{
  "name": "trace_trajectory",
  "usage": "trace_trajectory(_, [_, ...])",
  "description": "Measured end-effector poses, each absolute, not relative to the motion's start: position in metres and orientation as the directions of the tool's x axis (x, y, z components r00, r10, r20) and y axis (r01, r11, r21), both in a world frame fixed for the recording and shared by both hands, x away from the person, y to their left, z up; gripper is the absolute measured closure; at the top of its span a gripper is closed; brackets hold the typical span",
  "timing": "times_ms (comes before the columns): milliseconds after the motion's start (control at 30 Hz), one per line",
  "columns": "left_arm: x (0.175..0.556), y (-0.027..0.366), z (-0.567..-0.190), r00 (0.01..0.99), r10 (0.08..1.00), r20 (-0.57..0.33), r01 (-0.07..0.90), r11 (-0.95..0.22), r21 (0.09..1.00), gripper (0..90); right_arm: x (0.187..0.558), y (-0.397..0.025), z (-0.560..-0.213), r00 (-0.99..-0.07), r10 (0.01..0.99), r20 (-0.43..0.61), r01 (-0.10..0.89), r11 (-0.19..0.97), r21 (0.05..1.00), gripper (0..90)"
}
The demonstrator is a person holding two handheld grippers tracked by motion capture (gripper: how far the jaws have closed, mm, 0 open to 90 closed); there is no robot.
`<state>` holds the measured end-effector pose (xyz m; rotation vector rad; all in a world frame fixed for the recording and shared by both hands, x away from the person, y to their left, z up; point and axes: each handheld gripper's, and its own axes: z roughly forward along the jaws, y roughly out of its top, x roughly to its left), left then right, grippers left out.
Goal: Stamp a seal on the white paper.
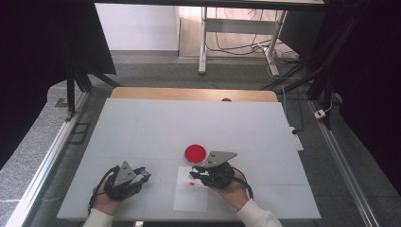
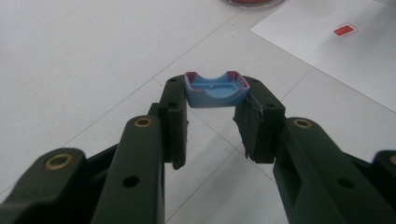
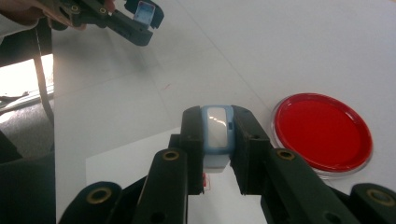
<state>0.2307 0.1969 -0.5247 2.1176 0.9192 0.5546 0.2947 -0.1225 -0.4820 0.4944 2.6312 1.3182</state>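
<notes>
Left claw (image 2: pixel 215 123) grips small blue plastic cap (image 2: pixel 215 89); right claw (image 3: pixel 217 140) grips pale-blue stamp body (image 3: pixel 217 133). Advise pressing squarely onto white paper sheet (image 1: pixel 191 196).

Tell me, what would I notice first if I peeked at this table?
Probably the bright red round dish in the middle of the white table, just beyond the right gripper. That gripper pinches a small blue stamp above a sheet of paper with a tiny red mark. The left gripper holds a blue cap stained red along its rim.
</notes>
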Motion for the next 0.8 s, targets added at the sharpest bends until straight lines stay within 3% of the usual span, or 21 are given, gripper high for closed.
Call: trace_trajectory(800, [0.231, 0.196, -0.525, 0.652, 0.753, 0.089, 0.429, -0.462, 0.776, 64.1, 0.301, -0.145, -0.46, -0.895, 0.439, 0.076, 0.264, 0.385, 0.884, 75.1])
